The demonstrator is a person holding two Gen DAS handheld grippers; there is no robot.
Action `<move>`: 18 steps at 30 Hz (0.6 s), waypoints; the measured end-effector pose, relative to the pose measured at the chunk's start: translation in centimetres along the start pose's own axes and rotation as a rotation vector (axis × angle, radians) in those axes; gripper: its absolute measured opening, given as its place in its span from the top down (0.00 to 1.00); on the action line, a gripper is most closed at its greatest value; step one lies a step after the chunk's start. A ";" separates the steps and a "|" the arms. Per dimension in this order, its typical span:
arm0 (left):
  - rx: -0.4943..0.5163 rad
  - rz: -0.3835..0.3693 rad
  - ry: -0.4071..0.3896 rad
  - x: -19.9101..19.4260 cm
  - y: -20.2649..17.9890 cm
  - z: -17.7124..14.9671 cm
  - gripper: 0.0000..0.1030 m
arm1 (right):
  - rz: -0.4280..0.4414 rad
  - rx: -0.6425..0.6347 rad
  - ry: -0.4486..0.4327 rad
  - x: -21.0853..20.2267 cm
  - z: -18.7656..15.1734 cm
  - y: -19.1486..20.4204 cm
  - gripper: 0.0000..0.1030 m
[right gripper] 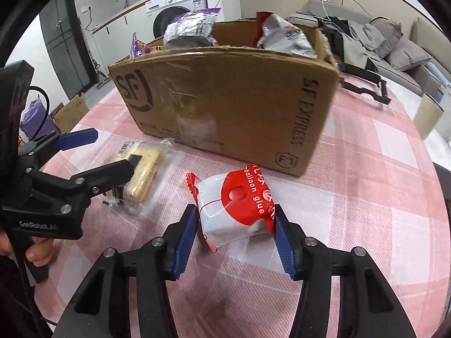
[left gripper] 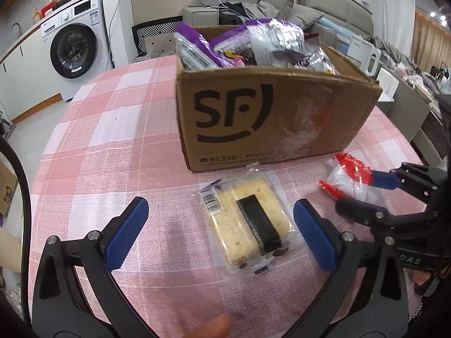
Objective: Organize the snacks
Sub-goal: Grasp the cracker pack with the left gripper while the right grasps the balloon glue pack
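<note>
Just behind both packets stands the box.

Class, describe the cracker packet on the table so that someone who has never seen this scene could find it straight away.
Start at the big brown cardboard box marked SF on the pink checked tablecloth. On the cloth in front of that printed side lies the clear-wrapped cracker packet. Unlike the red and white packet beside it, it shows pale square crackers with a dark band across them.
</note>
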State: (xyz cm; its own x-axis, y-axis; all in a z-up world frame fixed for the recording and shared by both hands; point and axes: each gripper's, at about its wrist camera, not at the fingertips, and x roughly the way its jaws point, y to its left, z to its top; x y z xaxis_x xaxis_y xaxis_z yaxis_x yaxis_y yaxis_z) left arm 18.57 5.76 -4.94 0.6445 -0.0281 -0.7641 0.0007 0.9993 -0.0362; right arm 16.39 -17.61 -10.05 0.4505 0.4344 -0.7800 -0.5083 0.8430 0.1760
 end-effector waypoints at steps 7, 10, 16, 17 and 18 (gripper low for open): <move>-0.004 -0.004 0.038 1.4 -1.1 0.0 0.01 | -0.032 0.001 0.016 -0.3 -0.5 -0.7 0.48; 0.016 0.005 0.060 2.3 -1.7 -0.2 0.01 | -0.043 0.007 0.015 -0.4 -0.6 -1.0 0.48; 0.009 0.026 0.093 3.3 -1.7 -0.4 0.00 | -0.037 0.006 0.016 -0.5 -0.6 -1.0 0.48; -0.001 0.018 0.097 3.3 -1.4 -0.4 0.00 | -0.039 0.004 0.015 -0.5 -0.7 -1.0 0.48; -0.007 0.015 0.097 3.5 -1.2 -0.4 0.00 | -0.040 0.004 0.016 -0.5 -0.7 -0.9 0.48</move>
State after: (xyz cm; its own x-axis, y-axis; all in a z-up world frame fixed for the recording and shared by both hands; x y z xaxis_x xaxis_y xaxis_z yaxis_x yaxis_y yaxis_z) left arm 20.48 4.46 -7.81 0.5675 -0.0154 -0.8232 -0.0144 0.9995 -0.0286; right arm 16.14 -18.80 -10.22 0.4588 0.3949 -0.7960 -0.4871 0.8610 0.1463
